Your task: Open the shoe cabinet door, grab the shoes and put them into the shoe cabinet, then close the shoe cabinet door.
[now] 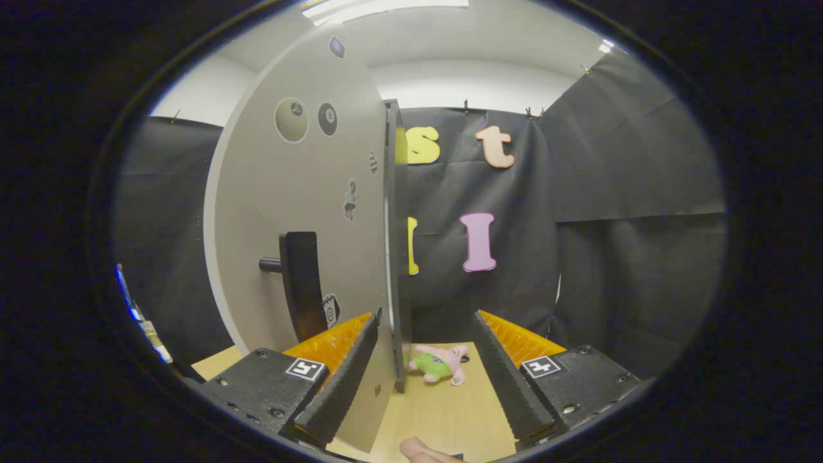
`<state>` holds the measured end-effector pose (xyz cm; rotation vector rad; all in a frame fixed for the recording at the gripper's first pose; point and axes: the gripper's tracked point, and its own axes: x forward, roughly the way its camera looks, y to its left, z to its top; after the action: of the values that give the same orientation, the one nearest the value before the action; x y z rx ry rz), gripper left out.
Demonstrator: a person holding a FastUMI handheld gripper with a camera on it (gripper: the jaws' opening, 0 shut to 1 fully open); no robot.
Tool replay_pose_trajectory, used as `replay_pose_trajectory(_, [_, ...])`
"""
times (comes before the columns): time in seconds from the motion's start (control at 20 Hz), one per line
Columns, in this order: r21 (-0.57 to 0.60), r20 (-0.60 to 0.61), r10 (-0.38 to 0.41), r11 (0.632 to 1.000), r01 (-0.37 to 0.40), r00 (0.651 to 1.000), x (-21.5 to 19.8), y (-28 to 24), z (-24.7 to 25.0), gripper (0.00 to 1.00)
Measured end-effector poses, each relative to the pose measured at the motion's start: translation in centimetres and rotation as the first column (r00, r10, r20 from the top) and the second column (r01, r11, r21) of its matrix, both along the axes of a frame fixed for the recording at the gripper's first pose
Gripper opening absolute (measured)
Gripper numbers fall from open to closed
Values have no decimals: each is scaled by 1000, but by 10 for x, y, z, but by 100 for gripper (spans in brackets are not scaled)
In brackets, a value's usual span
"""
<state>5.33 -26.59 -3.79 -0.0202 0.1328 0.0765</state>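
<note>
Your jaws (pixel 421 373) are spread wide and hold nothing; the free edge of the grey cabinet door (pixel 302 212) stands between them, close to the left finger; its black handle (pixel 302 283) sits left of that finger; a small pink plush toy (pixel 439 364) lies on the counter (pixel 443 418) just ahead.

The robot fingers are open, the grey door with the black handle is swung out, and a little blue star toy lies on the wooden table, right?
Nearly. In the gripper view the small plush star toy is pink with green shorts, not blue. The rest holds: open gripper, grey door with black handle, light wooden table.
</note>
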Motion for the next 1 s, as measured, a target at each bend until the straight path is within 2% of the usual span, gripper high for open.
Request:
replay_pose_trajectory(0.35, [10,-36,-20,1000,21,999,-3,41,-8,96])
replay_pose_trajectory(0.65, [7,-14,-47,999,47,999,-1,67,-7,96])
replay_pose_trajectory(1.0, [-2,-20,-39,999,39,999,0,101,-13,96])
